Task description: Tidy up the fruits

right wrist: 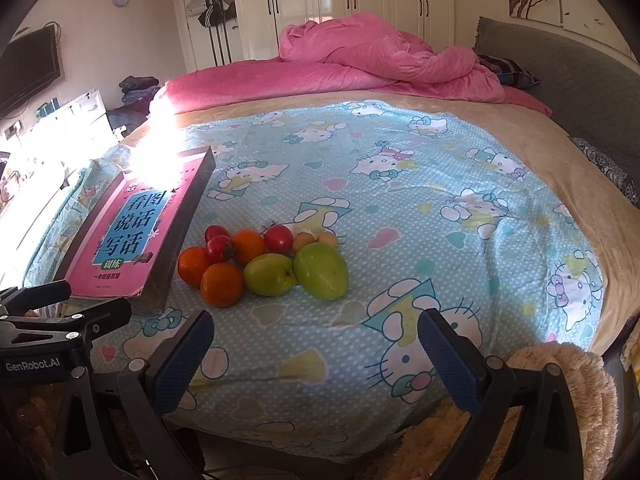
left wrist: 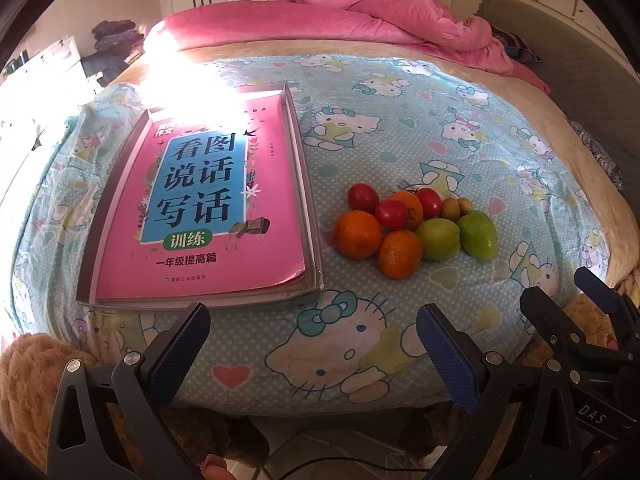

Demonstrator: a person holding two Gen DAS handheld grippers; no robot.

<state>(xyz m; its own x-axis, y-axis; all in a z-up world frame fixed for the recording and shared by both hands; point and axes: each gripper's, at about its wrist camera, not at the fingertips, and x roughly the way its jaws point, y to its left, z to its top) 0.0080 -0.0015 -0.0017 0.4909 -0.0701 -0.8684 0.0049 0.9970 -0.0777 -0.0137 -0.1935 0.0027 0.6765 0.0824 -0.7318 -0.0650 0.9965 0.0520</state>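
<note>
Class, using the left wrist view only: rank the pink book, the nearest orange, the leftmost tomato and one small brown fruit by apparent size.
1. pink book
2. nearest orange
3. leftmost tomato
4. small brown fruit
The book lies somewhat nearer, but the gaps are clear.

My left gripper hangs with its blue-padded jaws wide apart and empty above the near edge of a bed sheet printed with cartoon cats. A pile of fruit sits touching together ahead: oranges, red tomatoes, two green fruits and two small brownish ones. To its left, a pink book lies in a shallow grey box. My right gripper shows at the lower right edge.
</note>
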